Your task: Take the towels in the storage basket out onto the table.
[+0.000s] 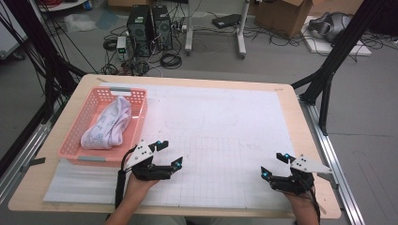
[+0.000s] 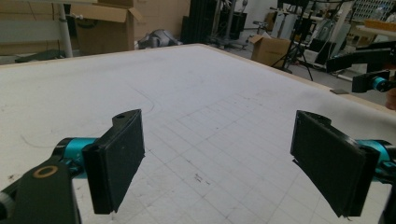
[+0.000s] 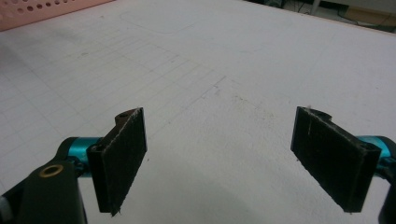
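With both hands low at the near table edge:
high view: left gripper [image 1: 169,153] and right gripper [image 1: 273,165] wide open, empty; pink basket [image 1: 101,157] just beside the left one, white cloth [image 1: 108,124] inside.
left gripper view: jaws spread over bare gridded mat [image 2: 196,140].
right gripper view: jaws spread, nothing between; basket corner [image 3: 42,10] far off.
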`<state>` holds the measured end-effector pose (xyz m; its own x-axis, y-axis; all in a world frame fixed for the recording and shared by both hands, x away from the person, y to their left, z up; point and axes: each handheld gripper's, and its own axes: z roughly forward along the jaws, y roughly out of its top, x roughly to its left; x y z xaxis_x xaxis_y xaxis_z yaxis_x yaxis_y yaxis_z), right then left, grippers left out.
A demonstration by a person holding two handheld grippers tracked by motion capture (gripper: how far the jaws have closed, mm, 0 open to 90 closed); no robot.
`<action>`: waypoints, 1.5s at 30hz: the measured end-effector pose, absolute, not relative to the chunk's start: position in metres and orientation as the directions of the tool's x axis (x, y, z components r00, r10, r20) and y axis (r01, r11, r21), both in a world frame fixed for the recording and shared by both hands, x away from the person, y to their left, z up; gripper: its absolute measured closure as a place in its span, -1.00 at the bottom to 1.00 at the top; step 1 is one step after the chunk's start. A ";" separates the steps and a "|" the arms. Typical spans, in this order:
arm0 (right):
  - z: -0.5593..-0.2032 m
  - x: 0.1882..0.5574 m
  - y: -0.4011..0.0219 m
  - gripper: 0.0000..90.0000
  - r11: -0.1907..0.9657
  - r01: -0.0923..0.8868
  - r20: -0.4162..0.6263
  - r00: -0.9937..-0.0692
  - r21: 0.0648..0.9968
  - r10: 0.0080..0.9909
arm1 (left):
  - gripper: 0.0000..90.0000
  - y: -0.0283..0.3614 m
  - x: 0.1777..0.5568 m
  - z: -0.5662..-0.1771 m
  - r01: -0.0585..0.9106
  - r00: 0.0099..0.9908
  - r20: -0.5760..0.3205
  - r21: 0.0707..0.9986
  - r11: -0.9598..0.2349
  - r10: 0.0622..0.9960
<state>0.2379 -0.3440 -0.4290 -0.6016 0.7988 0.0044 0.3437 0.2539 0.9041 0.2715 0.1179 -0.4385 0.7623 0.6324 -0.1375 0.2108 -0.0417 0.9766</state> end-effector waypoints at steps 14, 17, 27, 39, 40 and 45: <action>-0.430 0.235 -0.345 -0.61 0.233 0.349 0.031 -0.610 0.908 0.792 | -0.60 0.114 0.272 -0.440 0.218 0.777 -0.132 0.974 -0.067 0.615; -0.429 0.232 -0.345 -0.61 0.228 0.354 0.038 -0.609 0.907 0.792 | -0.60 0.112 0.271 -0.439 0.237 0.782 -0.142 0.968 -0.080 0.607; -0.429 0.233 -0.342 -0.61 0.227 0.356 0.047 -0.620 0.907 0.783 | -0.60 0.109 0.269 -0.434 0.223 0.798 -0.146 0.973 -0.062 0.585; -0.430 0.233 -0.340 -0.61 0.230 0.357 0.044 -0.618 0.905 0.785 | -0.55 0.118 0.270 -0.417 0.217 0.812 -0.182 0.976 0.002 0.555; -0.430 0.233 -0.340 -0.61 0.230 0.356 0.044 -0.619 0.906 0.784 | -0.54 0.119 0.270 -0.416 0.218 0.812 -0.182 0.976 0.001 0.554; -0.429 0.232 -0.340 -0.61 0.229 0.353 0.042 -0.618 0.907 0.785 | -0.55 0.123 0.273 -0.407 0.210 0.815 -0.175 0.978 -0.001 0.553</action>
<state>0.2322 -0.3405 -0.4291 -0.6180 0.7851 0.0420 0.3527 0.2291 0.9073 0.2726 0.1231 -0.4074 0.8145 0.5532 -0.1747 0.2102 -0.0007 0.9777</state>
